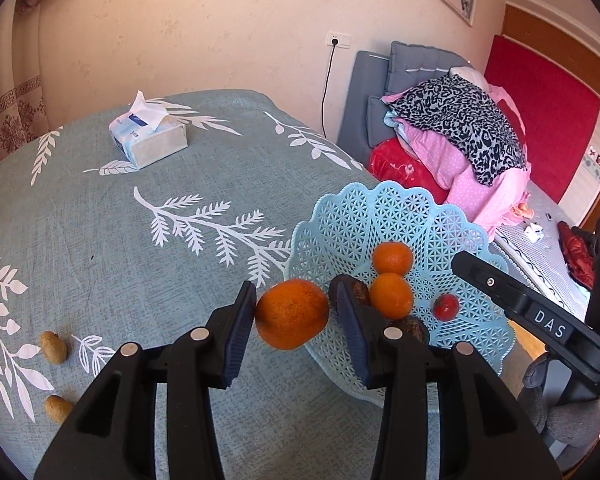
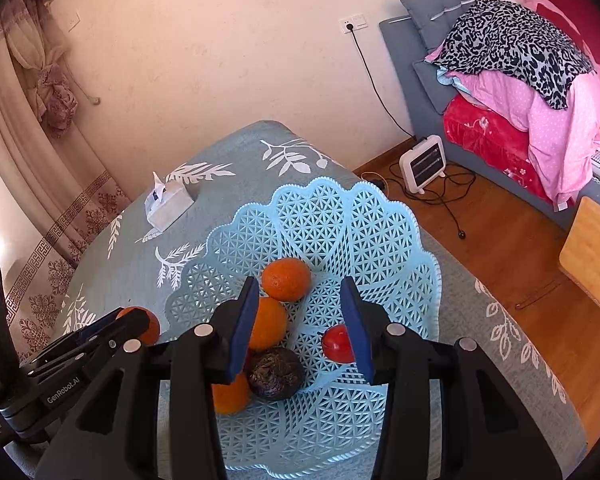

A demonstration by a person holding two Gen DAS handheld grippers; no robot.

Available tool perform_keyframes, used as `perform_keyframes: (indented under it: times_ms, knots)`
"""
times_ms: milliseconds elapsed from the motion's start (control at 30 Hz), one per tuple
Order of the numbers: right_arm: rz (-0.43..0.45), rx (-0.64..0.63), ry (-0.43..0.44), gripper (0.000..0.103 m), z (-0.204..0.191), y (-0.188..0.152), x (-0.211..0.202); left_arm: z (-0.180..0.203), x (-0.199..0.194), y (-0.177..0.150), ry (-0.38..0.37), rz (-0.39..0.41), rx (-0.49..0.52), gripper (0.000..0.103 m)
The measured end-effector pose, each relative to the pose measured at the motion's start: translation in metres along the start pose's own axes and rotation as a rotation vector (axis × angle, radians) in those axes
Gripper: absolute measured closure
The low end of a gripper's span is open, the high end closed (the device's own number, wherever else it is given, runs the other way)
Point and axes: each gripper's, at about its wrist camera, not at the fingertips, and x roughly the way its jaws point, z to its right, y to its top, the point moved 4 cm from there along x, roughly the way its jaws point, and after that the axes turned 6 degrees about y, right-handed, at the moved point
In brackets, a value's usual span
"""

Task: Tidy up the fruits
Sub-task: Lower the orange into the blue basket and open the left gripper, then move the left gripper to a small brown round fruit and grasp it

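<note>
Over the basket (image 1: 380,216) rim, my left tool (image 1: 296,316) pinches an orange (image 1: 291,314) across its middle; firm, round, prone to roll. Right tool (image 2: 300,324) hangs parted, empty, above the basket's fruit.

Orange (image 1: 291,314) beside blue basket (image 1: 384,216)

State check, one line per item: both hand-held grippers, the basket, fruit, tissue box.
Left hand-held gripper: jaws around an orange, held above the table at the basket's edge.
Right hand-held gripper: open, empty, over the basket.
Blue basket: upright on the tablecloth, holding three oranges, a red fruit and dark fruit.
Two kiwis: loose on the tablecloth, outside the basket.
Tissue box: open, a tissue sticking out.
</note>
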Motion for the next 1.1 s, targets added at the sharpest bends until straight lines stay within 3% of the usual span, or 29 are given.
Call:
perform_keyframes:
  times_ms: [400, 600, 800, 900, 1000, 1100]
  knots:
    - [-0.001, -0.002, 0.002, 0.059, -0.002, 0.000, 0.000, 0.020, -0.013, -0.001, -0.089, 0.058, 0.020, 0.052]
    - [0.000, -0.003, 0.002, 0.059, -0.003, 0.000, -0.001, 0.020, -0.003, -0.010, -0.146, -0.023, -0.014, 0.052]
    - [-0.001, -0.012, 0.003, 0.059, -0.008, 0.000, -0.001, 0.007, -0.007, -0.011, -0.122, -0.015, -0.043, 0.051]
    - [0.002, -0.020, 0.001, 0.058, -0.011, 0.000, -0.001, -0.002, -0.009, -0.011, -0.094, -0.013, -0.055, 0.045]
    - [0.012, -0.029, -0.001, 0.052, -0.014, -0.001, -0.003, -0.013, -0.008, -0.013, -0.038, -0.020, -0.067, 0.031]
    - [0.014, -0.043, 0.001, 0.052, -0.019, -0.002, -0.004, -0.025, -0.006, -0.016, -0.004, -0.037, -0.089, 0.029]
